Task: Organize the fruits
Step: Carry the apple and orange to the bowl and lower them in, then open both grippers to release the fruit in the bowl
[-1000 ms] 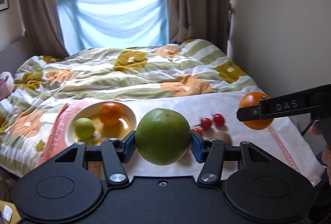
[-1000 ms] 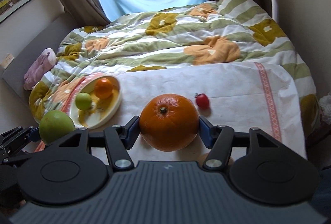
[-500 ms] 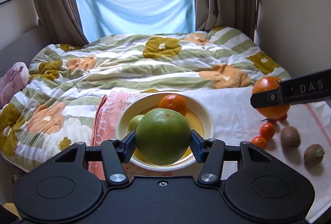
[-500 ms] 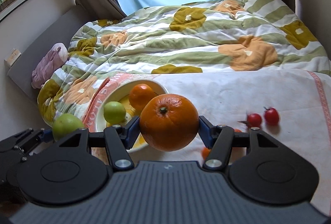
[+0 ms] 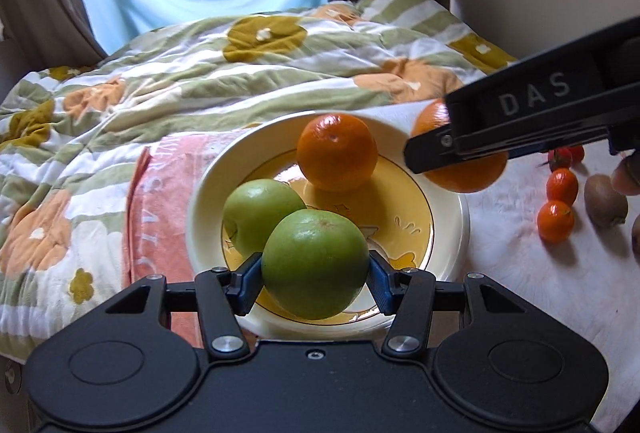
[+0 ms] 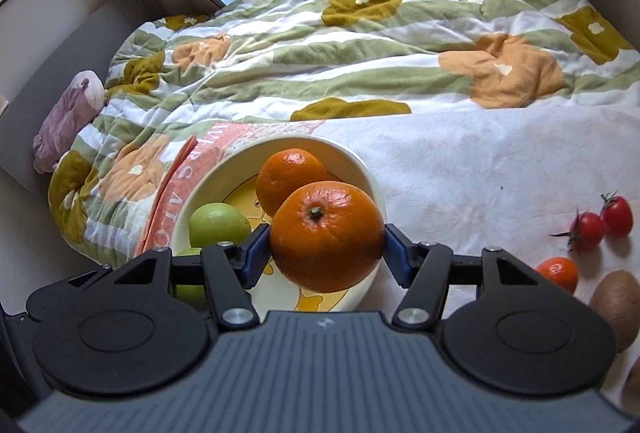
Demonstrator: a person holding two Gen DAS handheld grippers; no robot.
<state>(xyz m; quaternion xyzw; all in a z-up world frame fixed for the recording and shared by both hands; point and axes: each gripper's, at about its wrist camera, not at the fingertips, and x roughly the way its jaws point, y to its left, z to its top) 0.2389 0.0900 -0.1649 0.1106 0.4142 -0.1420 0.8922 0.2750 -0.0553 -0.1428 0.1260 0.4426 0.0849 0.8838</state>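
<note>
Green fruit (image 5: 315,264) sits clamped in the left tongs (image 5: 315,279), orange (image 6: 326,236) in the right tongs (image 6: 326,257), above the bowl (image 5: 448,201).

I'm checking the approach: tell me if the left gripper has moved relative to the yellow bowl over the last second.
Yes. The left gripper, shut on the green fruit, has come in over the yellow bowl, which earlier lay ahead and to the left.

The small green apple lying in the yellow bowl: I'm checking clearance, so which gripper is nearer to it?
Left. The left gripper, holding a large green fruit, hangs right beside the small green apple. The right gripper carries a big orange over the bowl's opposite rim.
</note>
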